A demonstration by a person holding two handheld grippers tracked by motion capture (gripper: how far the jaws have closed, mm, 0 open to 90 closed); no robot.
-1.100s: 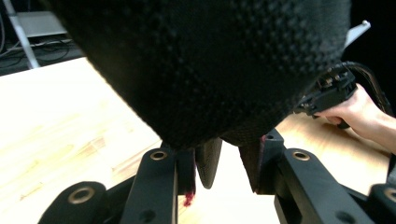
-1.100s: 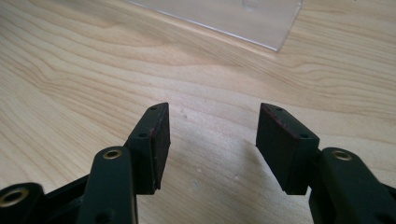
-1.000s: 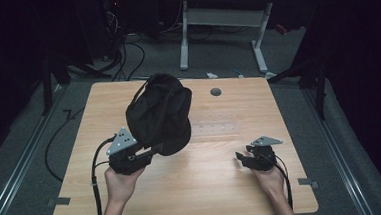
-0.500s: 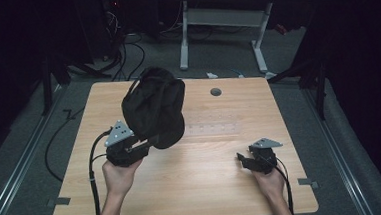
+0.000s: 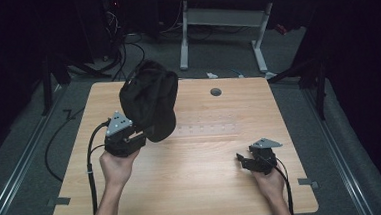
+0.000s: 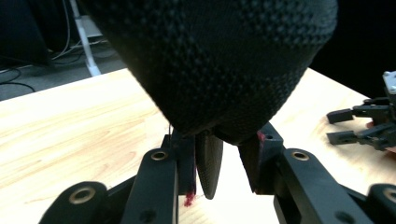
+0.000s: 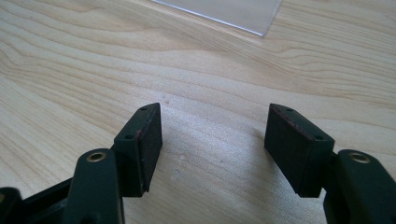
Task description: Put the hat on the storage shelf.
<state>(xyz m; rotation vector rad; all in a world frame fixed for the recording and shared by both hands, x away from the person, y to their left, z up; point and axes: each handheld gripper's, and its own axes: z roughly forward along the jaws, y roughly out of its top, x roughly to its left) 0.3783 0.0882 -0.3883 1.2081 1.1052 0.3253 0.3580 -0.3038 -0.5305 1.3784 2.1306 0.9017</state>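
A black mesh-fabric cap (image 5: 148, 102) hangs lifted over the left half of the wooden table (image 5: 206, 156). My left gripper (image 5: 141, 134) is shut on its lower edge, held by a hand at the table's left. In the left gripper view the cap (image 6: 219, 60) bulges above the left gripper (image 6: 217, 161), with a fold of fabric pinched between the jaws. My right gripper (image 5: 242, 159) rests low at the table's right front. Its jaws have just been opening. In the right gripper view the right gripper (image 7: 212, 140) stands open over bare wood, nothing between the pads.
A round grommet hole (image 5: 215, 92) sits near the table's far edge. A clear flat strip (image 5: 205, 129) lies mid-table, and its edge (image 7: 224, 14) shows ahead of the right jaws. Beyond the table stand white desk legs (image 5: 184, 32), with cables (image 5: 120, 51) on the floor.
My left gripper has carried the cap to the left and slightly up. The right hand has stayed where it was, its jaws a little wider apart.
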